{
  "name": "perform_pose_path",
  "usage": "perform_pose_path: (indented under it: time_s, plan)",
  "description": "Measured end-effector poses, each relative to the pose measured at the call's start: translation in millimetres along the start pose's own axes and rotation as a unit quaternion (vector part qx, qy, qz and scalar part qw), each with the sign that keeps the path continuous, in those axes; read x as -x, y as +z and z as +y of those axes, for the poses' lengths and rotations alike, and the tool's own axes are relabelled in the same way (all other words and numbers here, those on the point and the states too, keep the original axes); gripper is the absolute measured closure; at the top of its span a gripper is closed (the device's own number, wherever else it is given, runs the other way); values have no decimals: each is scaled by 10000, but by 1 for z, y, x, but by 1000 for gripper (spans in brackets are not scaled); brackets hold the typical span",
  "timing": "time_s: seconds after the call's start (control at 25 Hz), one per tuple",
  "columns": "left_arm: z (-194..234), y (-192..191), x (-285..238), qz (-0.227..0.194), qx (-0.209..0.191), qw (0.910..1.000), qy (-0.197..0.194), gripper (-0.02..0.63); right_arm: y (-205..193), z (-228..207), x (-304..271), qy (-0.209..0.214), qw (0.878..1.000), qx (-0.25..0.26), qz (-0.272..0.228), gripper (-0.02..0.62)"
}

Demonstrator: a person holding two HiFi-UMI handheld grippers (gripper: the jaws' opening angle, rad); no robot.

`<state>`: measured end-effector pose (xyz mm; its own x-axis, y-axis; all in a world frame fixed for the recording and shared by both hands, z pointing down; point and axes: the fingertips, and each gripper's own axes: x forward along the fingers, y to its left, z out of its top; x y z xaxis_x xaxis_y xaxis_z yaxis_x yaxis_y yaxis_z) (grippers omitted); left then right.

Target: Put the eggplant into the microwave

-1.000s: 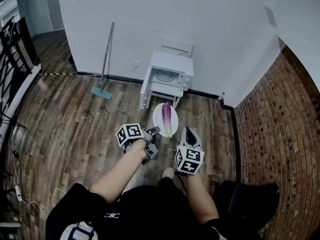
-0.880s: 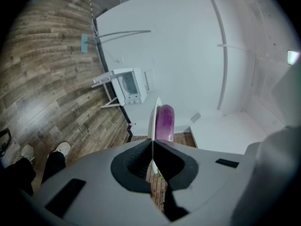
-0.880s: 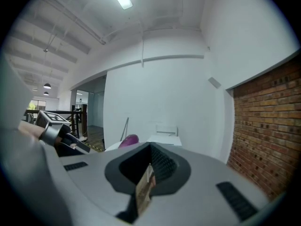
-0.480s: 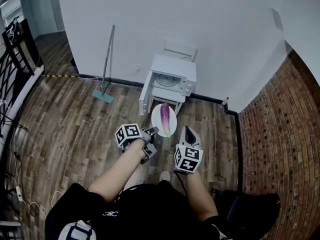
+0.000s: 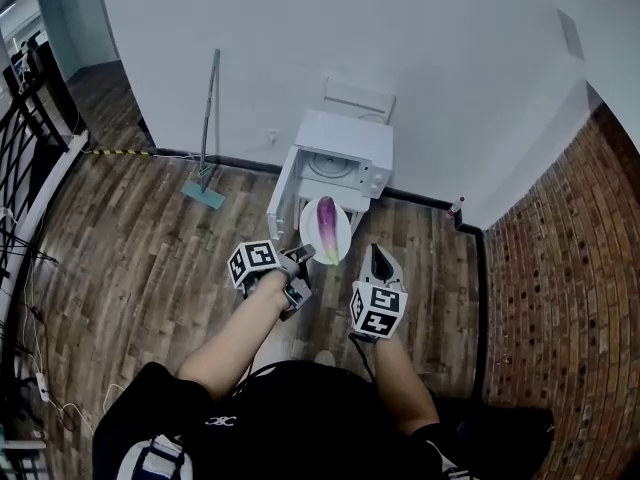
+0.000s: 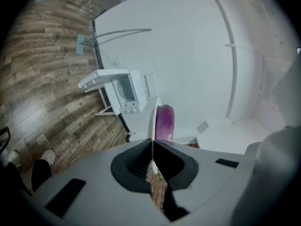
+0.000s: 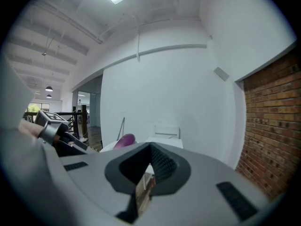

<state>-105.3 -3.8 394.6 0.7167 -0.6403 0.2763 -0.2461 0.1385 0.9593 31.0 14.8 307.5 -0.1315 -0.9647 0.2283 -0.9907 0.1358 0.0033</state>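
Jaws of the left tool (image 6: 152, 144) are pinching the near rim of a white plate (image 6: 154, 114), which that tool's own view shows edge-on as a thin line between the pads. The right tool (image 7: 150, 144) is pressed together on nothing; in the head view it hovers at 3 o'clock of the left tool, at about 5 o'clock of the plate and clear of it.

Below both tools runs a wood-plank floor (image 5: 150, 248). A plain white wall (image 5: 300, 38) closes the room at 12 o'clock, a red brick wall (image 5: 560, 268) stands at 3 o'clock, and a black railing (image 5: 22, 108) edges the floor at 9 o'clock. A mop (image 5: 206, 128) leans on the white wall at about 10 o'clock.

The eggplant (image 5: 326, 215) lies lengthwise on the plate, 12 to 6 o'clock: glossy, deep purple at the far end, paler toward the near end. The plate is up in the air, off the floor.

At 12 o'clock, just beyond the plate, is the white microwave (image 5: 345, 158) on a thin-legged counter (image 6: 107, 108). Its door (image 5: 282, 193) hangs open toward 9 o'clock, and the eggplant is still outside it, in front of the opening.
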Motion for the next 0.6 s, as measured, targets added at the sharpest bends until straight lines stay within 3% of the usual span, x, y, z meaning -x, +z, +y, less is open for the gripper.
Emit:
perform_pose_path:
  time_s: [0.6]
  plan:
    - [-18, 29, -94, -243, 108, 9996, 82, 594, 12, -60, -81, 499, 9986, -177, 33, 589]
